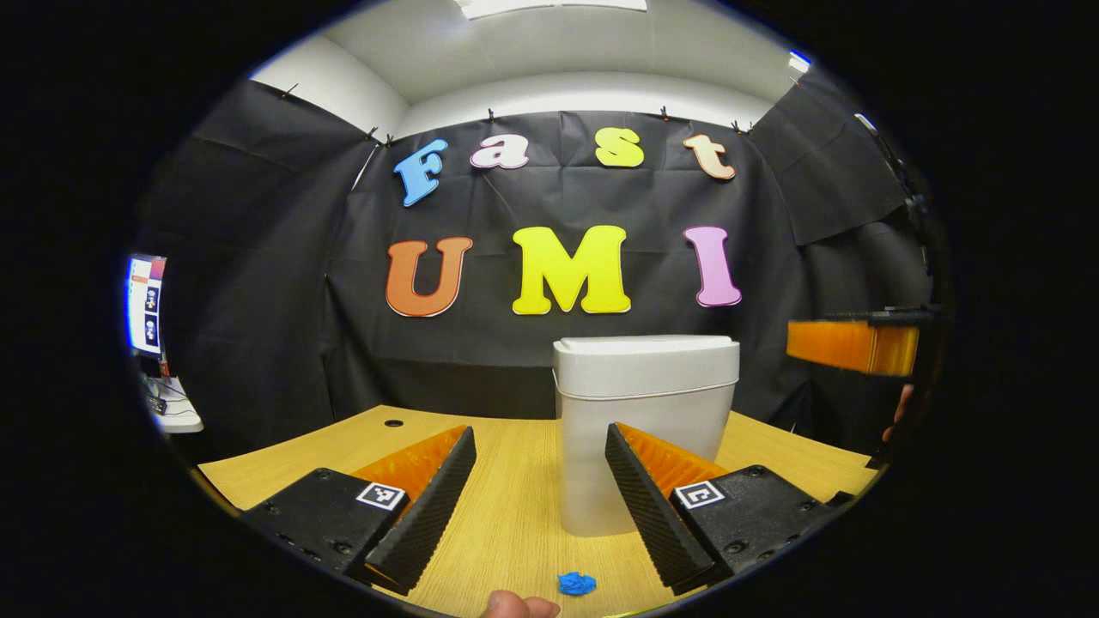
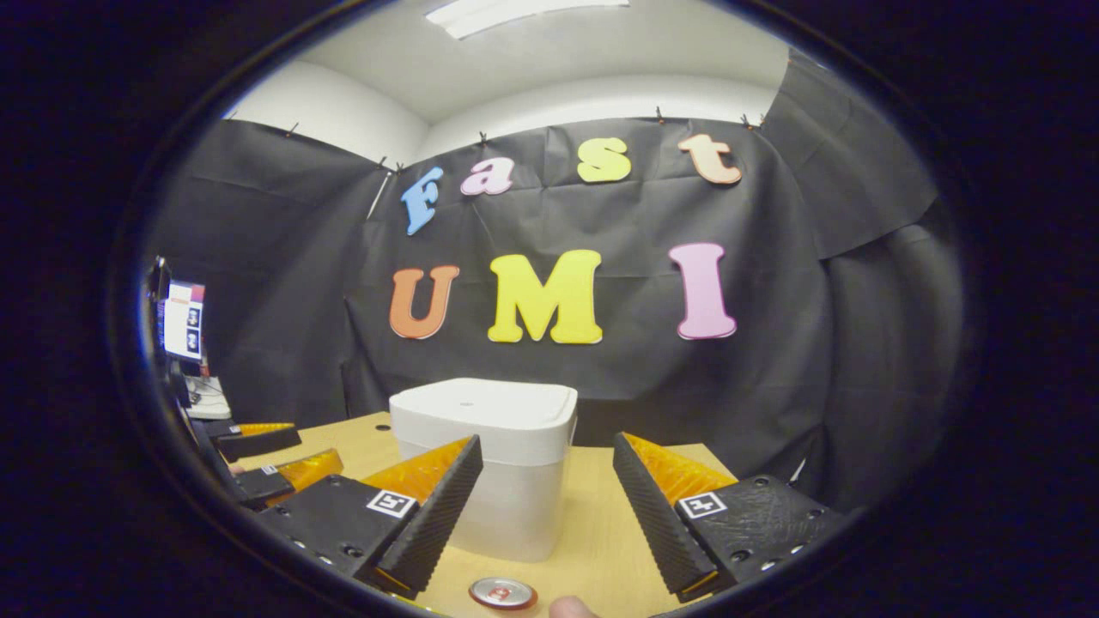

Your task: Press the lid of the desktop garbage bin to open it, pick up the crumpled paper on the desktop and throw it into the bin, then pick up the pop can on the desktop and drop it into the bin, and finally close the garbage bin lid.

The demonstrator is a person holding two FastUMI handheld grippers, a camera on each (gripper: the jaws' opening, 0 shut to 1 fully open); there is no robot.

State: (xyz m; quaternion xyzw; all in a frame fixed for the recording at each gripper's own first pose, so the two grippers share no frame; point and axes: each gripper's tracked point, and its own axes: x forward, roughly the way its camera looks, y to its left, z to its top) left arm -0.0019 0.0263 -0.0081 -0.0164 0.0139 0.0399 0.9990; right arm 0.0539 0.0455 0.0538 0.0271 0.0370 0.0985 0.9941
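Bin (image 1: 646,412) stands lid-down mid-tabletop, both grippers (image 1: 539,481) (image 2: 546,506) spread and empty; paper (image 1: 576,584) at the near edge looks light and soft, best pinched across its bulk, while can (image 2: 503,593) likely dents, so grip its sides.

We are finding no legible text on the bin (image 1: 646,403), the pop can (image 2: 503,592) or the crumpled paper (image 1: 577,584). Square coded markers are sitting on each gripper's finger mounts, lower frame; they carry no readable characters.
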